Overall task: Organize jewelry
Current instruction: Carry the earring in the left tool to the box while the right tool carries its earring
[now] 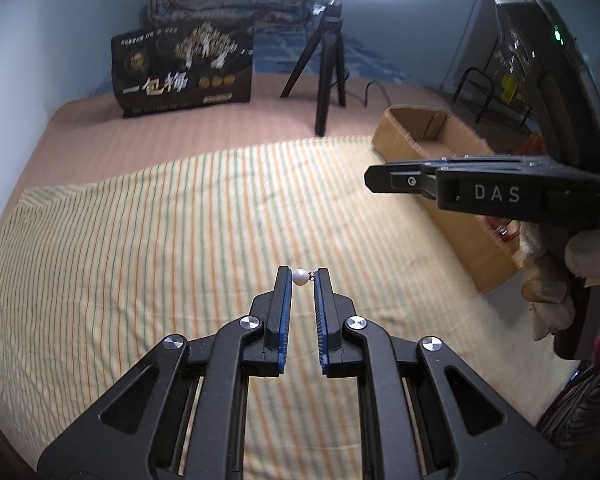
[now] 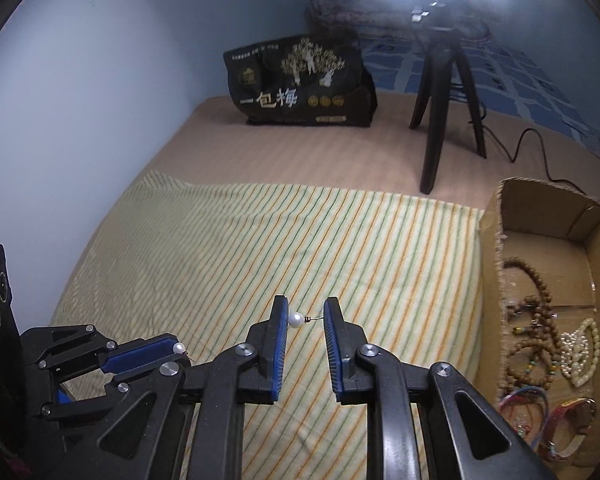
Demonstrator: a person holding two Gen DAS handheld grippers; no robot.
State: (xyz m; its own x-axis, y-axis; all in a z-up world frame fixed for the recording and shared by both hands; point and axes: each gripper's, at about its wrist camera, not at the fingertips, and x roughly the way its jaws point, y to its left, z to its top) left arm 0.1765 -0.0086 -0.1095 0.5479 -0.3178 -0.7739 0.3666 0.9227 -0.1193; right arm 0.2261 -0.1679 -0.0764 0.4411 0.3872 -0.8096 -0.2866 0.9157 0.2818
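Left tongs (image 1: 302, 278) pinched nearly closed at the tips, right tongs (image 2: 305, 317) likewise, both angled downward

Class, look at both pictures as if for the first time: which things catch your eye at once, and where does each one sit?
First, a white pearl earring pinched at the tips of the left tongs, and its twin in the right tongs, both above the striped cloth. Next, the cardboard box at the cloth's right edge, holding bead bracelets. Behind stand a black bag and a tripod.
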